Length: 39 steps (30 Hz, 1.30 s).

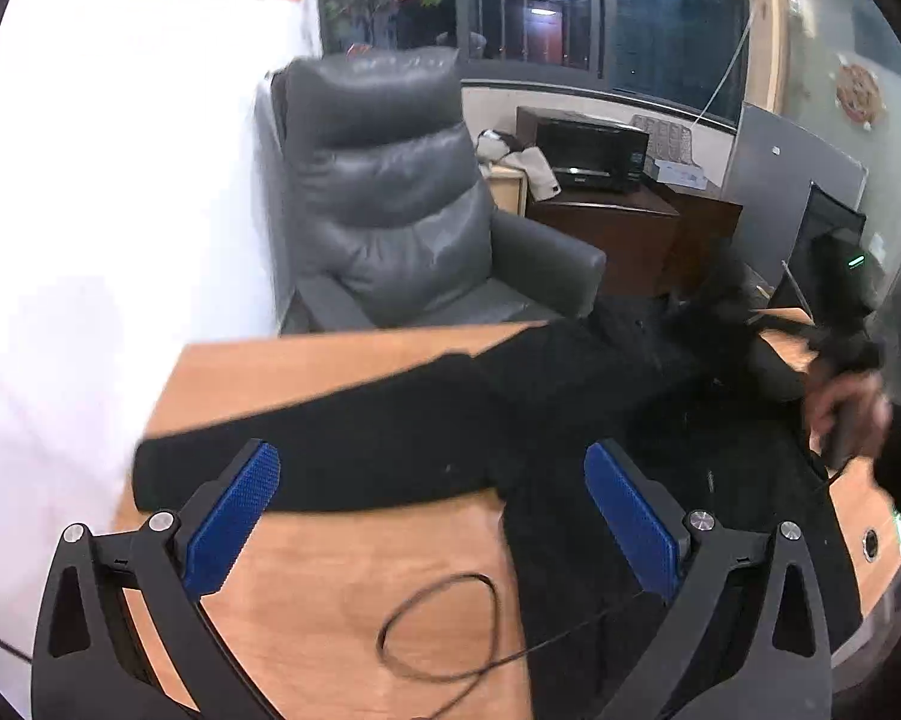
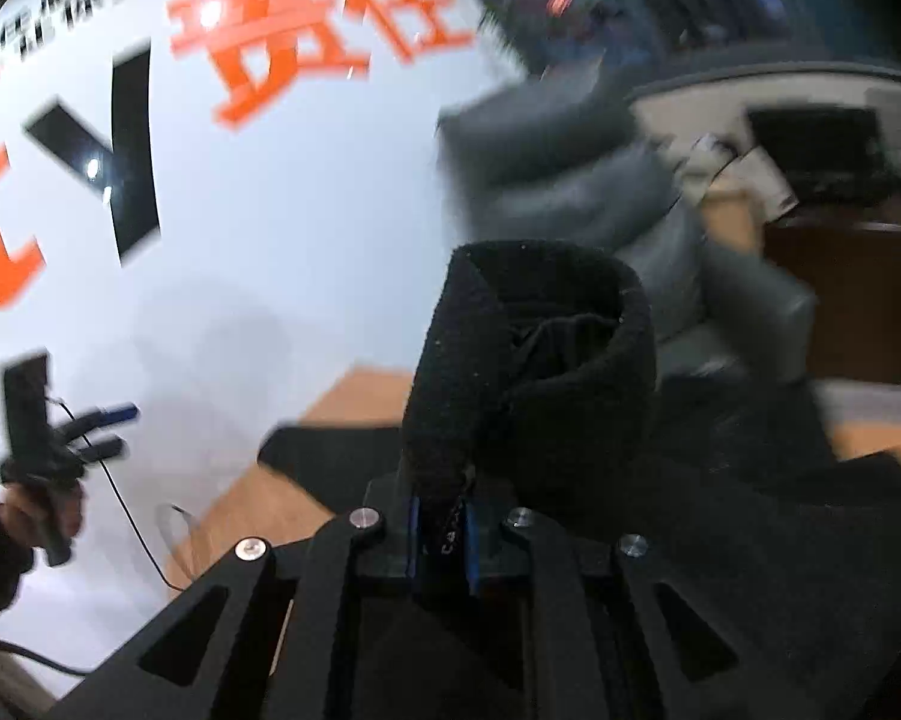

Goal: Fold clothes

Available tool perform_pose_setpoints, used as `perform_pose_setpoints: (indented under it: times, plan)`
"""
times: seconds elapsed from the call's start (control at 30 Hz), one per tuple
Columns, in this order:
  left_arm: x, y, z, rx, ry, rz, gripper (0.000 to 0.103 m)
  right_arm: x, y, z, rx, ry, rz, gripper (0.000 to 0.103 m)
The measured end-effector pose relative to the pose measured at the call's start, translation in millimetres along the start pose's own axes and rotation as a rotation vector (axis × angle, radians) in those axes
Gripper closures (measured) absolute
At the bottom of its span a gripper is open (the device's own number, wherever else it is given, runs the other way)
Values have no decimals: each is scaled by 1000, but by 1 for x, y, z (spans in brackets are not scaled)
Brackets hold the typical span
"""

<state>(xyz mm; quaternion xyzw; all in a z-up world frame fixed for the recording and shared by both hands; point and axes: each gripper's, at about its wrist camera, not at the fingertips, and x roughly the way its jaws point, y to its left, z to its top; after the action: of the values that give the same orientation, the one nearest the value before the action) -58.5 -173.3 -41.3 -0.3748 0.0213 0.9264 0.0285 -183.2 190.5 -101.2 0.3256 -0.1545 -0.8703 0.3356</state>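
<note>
A black long-sleeved garment [image 1: 510, 414] lies spread on the wooden table [image 1: 306, 366], one sleeve stretched toward the left. My left gripper [image 1: 432, 498] is open above that sleeve, its blue pads [image 1: 234, 516] wide apart and empty. My right gripper [image 2: 441, 531] is shut on the black garment's sleeve cuff [image 2: 528, 360], which stands up in front of the camera. In the left wrist view the right gripper [image 1: 840, 372] is a blurred shape at the far right, lifting cloth. In the right wrist view the left gripper [image 2: 99, 429] is at the far left, held in a hand.
A grey leather armchair [image 1: 390, 198] stands behind the table against a white wall [image 1: 120, 180] with orange lettering. A dark cabinet with a microwave [image 1: 588, 156] is at the back right. A thin black cable [image 1: 444, 630] loops on the table's near part.
</note>
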Motion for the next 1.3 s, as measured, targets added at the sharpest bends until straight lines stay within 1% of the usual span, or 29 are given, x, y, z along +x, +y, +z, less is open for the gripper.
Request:
perform_pose_setpoints:
  times: [0.1, 0.13, 0.2, 0.23, 0.27, 0.3, 0.37, 0.43, 0.47, 0.5, 0.57, 0.63, 0.67, 0.7, 0.73, 0.77, 0.8, 0.83, 0.87, 0.9, 0.93, 0.97, 1.03, 1.07, 1.1, 1.17, 1.2, 1.23, 1.3]
  plan:
    - [13, 10, -17, -40, 31, -31, 0, 75, 15, -13, -22, 73, -10, 92]
    - [16, 13, -20, -46, 36, -41, 0, 92, 17, -18, -26, 95, -21, 90]
    - [20, 16, -23, -44, 44, -59, 0, 124, 23, -30, -39, 154, -54, 84]
    - [25, 14, -24, -30, 52, -71, 0, 130, 25, -33, -50, 177, -72, 80]
    - [28, 8, -23, -17, 55, -79, 0, 133, 26, -37, -62, 199, -81, 70]
    - [26, -4, -20, -5, 53, -85, 0, 126, 27, -42, -78, 209, -68, 66]
    - [32, -22, -12, 29, 44, -124, 0, 96, 39, -45, -124, 168, -74, 36]
    - [38, -42, -2, 64, 35, -168, 0, 56, 52, -43, -167, 121, -110, 22]
    - [40, -53, 4, 82, 30, -190, 0, 30, 55, -44, -196, 104, -144, 22]
    - [46, -62, 9, 103, 27, -211, 0, 6, 46, -43, -234, 98, -198, 22]
    - [74, -89, 16, 160, 39, -276, 0, -31, 30, -53, -311, 133, -329, 22]
    - [102, -117, 15, 205, 66, -329, 0, -60, -3, -75, -398, 229, -490, 22]
    - [115, -131, 15, 226, 79, -353, 0, -67, -21, -87, -448, 292, -556, 22]
    - [129, -144, 12, 256, 88, -365, 0, -73, -38, -97, -498, 351, -614, 22]
    - [144, -158, 8, 291, 94, -373, 0, -75, -51, -104, -548, 400, -652, 23]
    - [158, -171, 4, 325, 101, -380, 0, -75, -64, -111, -597, 446, -685, 26]
    - [176, -178, -1, 336, 135, -367, 0, -72, -78, -119, -628, 476, -701, 30]
    - [195, -183, -8, 337, 181, -344, 0, -69, -90, -122, -627, 489, -708, 45]
    - [213, -188, -15, 337, 227, -322, 0, -68, -100, -123, -621, 484, -709, 54]
    - [227, -188, -21, 321, 267, -316, 0, -72, -106, -120, -608, 439, -707, 57]
    - [232, -188, -26, 313, 277, -317, 0, -74, -112, -118, -603, 419, -734, 77]
    - [233, -189, -30, 314, 274, -317, 0, -78, -117, -114, -588, 396, -751, 80]
    - [236, -190, -39, 315, 267, -317, 0, -99, -120, -103, -522, 300, -747, 80]
    - [237, -191, -43, 316, 263, -317, 0, -110, -122, -100, -492, 268, -748, 80]
    - [239, -192, -47, 317, 260, -318, 0, -118, -126, -100, -471, 256, -750, 79]
    - [242, -194, -56, 318, 253, -318, 0, -125, -141, -109, -438, 274, -763, 74]
    - [241, -194, -57, 302, 246, -326, 0, -129, -147, -114, -418, 283, -769, 73]
    - [240, -194, -56, 285, 240, -335, 0, -132, -151, -119, -390, 290, -776, 69]
    - [237, -191, -55, 262, 227, -350, 0, -137, -160, -128, -332, 302, -788, 65]
